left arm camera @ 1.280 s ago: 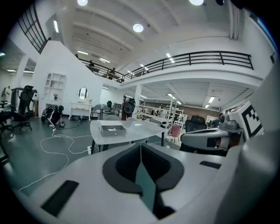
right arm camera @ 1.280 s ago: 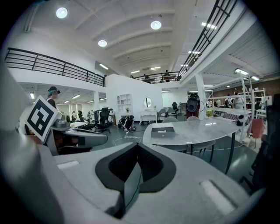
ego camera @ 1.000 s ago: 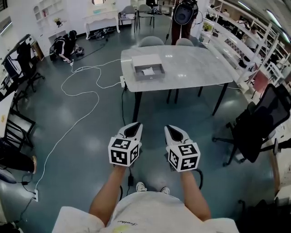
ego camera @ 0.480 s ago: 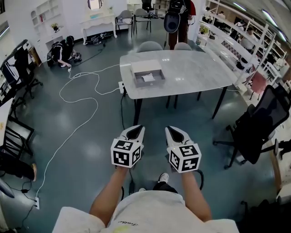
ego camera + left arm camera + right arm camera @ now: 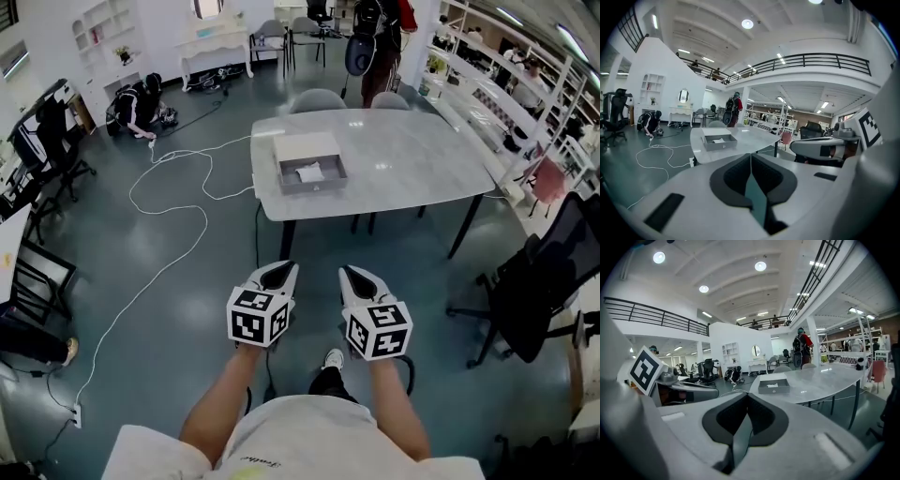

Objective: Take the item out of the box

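An open grey box [image 5: 310, 172] lies on the left part of a pale marble table [image 5: 403, 155], with a small white item [image 5: 308, 172] inside it and its lid [image 5: 304, 146] lying just behind. The same box [image 5: 718, 140] [image 5: 774, 386] shows far ahead in both gripper views. My left gripper [image 5: 277, 273] and right gripper [image 5: 358, 277] are held side by side over the floor, well short of the table. Both have their jaws pressed together with nothing between them.
A white cable [image 5: 169, 220] snakes over the floor left of the table. Two grey chairs [image 5: 319, 98] stand behind the table, and a black office chair [image 5: 534, 300] sits at the right. A person [image 5: 380, 37] with a backpack stands beyond the table; another person [image 5: 141, 98] crouches far left.
The table and box have drawn slightly nearer and lower in the head view as the person steps forward. Both grippers stay shut and keep their place side by side.
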Demonstrator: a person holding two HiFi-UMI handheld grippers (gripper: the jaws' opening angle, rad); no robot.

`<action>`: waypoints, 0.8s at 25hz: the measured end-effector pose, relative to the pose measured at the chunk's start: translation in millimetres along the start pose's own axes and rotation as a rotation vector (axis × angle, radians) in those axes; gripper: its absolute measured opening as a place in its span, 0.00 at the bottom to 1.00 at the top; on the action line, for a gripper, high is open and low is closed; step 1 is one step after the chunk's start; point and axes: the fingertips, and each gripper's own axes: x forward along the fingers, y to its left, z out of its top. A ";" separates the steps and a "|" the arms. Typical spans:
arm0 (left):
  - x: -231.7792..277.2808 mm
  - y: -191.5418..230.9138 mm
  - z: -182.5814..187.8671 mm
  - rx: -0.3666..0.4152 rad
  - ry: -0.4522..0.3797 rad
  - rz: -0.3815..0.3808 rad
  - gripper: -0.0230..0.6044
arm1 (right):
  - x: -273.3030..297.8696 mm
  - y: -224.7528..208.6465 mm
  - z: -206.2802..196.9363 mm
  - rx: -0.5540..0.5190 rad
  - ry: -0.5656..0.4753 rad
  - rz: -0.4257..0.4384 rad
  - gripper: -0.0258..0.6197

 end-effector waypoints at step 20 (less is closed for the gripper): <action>149.9 9.8 67.9 -0.031 0.017 0.131 0.06 | 92.8 -138.4 45.5 0.036 0.023 0.133 0.05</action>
